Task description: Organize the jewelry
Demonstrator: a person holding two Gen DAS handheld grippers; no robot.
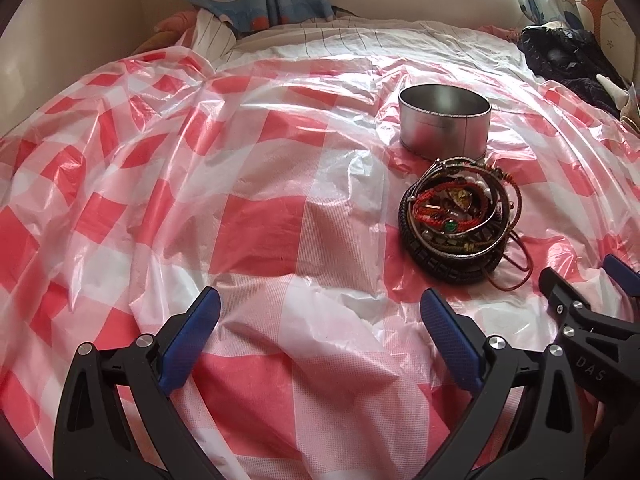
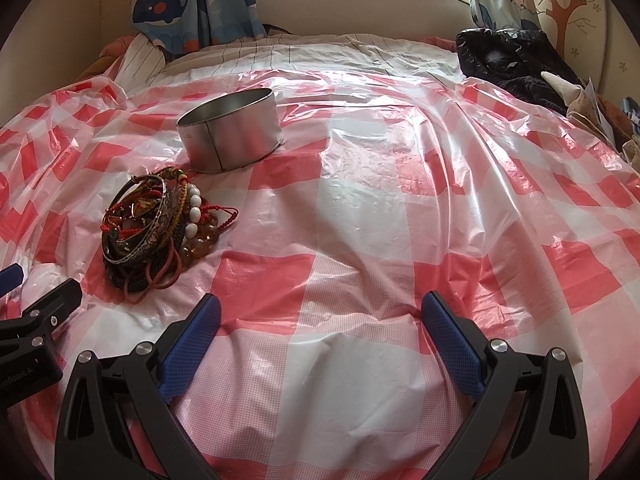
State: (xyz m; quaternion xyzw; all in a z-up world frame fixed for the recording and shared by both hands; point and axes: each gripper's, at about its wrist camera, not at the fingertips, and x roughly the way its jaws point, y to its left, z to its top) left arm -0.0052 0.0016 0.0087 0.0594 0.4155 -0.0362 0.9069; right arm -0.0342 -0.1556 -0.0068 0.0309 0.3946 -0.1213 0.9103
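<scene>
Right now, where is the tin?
The tin stands upright on the checked sheet, just behind the jewelry pile: right of centre in the left wrist view, left of centre in the right.

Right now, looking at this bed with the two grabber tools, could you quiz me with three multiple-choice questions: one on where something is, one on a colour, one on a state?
1. Where does the jewelry pile lie?
A. Inside the tin
B. On the plastic sheet, just in front of the tin
C. On the dark clothes

2. What colours is the checked plastic sheet?
A. Red and white
B. Green and yellow
C. Plain black

3. How is the metal tin?
A. Closed with a lid
B. Tipped on its side
C. Upright, open, no jewelry visible inside

Answers:
1 B: the heap sits on the sheet beside the tin's base.
2 A: red and white squares cover it.
3 C: its bare inner wall shows.

Both the left gripper and right gripper are open, holding nothing.
</scene>
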